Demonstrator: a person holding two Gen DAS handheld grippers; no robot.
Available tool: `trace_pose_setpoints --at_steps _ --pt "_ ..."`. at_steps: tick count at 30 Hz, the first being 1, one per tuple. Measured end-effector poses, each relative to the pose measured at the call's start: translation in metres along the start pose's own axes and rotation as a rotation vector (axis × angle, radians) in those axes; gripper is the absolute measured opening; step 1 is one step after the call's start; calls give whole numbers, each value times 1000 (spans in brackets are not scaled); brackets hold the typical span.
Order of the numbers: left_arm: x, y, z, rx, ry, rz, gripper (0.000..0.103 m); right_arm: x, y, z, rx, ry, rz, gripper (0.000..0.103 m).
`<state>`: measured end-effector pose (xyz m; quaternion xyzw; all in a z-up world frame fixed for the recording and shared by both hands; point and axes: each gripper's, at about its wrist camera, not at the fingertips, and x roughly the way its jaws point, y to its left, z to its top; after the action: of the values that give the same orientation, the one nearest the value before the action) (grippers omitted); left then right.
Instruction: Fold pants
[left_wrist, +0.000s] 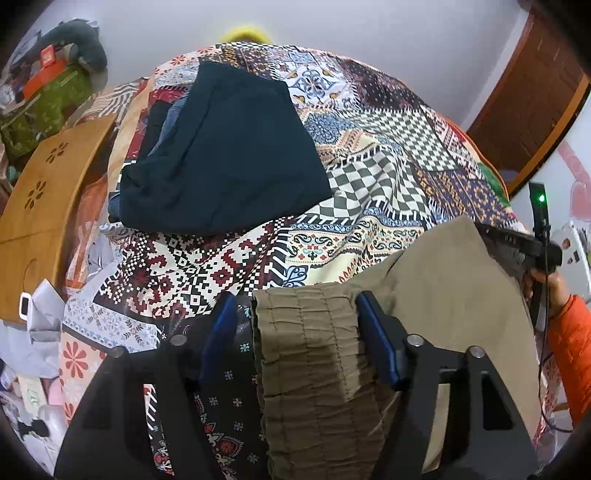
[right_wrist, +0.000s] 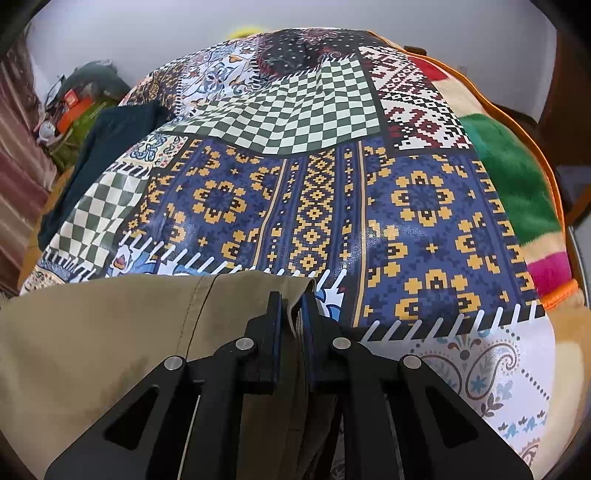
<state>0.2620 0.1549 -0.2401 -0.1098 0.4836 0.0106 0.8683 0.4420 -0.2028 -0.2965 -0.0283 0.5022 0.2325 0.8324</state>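
Khaki pants (left_wrist: 454, 295) lie on the patchwork bedspread (left_wrist: 369, 155), close to both cameras. Their gathered elastic waistband (left_wrist: 310, 343) runs between the blue pads of my left gripper (left_wrist: 297, 321). The right pad touches the fabric and the left pad stands clear of it, so this gripper is open. In the right wrist view my right gripper (right_wrist: 295, 308) is shut on a fold at the far edge of the pants (right_wrist: 110, 332), with the cloth pinched between its pads. The rest of the pants spreads to the left of it.
A folded dark teal garment (left_wrist: 229, 147) sits on a small stack of clothes further up the bed. A wooden lap table (left_wrist: 48, 192) stands at the left edge. A hand in an orange sleeve (left_wrist: 569, 332) is at the right. A green blanket (right_wrist: 513, 177) lies beyond the bedspread.
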Motion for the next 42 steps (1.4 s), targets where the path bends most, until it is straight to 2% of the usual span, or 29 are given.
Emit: trace_pose_setpoints --at_steps 8,12,15,19,24,27,29,32,34,37,42 --pt "2 15 -5 -108 -10 11 64 5 3 -2 -18 -11 -62 3" --pt "-2 11 -4 -75 -1 21 64 4 9 2 -34 -3 -87 4" --pt "-11 6 -3 -43 -2 39 65 -8 11 4 -31 -6 -102 10" --pt "-30 1 1 -10 -32 61 66 -45 17 4 -8 -78 -34 13" --pt "-54 -8 12 5 -77 29 72 -95 51 -2 -55 -163 89 21" --pt "-62 -18 19 15 -85 -4 78 -113 84 -7 -104 -186 158 32" --pt "-63 -25 21 23 -82 -19 81 -119 103 -11 -132 -193 199 46" --pt "-57 -37 22 60 -45 -40 84 -117 130 -17 -166 -168 244 63" --pt "-47 -45 20 97 4 -53 88 -110 141 -22 -179 -139 269 68" --pt "-33 -50 15 122 57 -35 88 -92 154 -31 -206 -72 279 70" --pt "-6 -44 -1 112 158 -25 88 -53 159 -50 -211 87 270 70"
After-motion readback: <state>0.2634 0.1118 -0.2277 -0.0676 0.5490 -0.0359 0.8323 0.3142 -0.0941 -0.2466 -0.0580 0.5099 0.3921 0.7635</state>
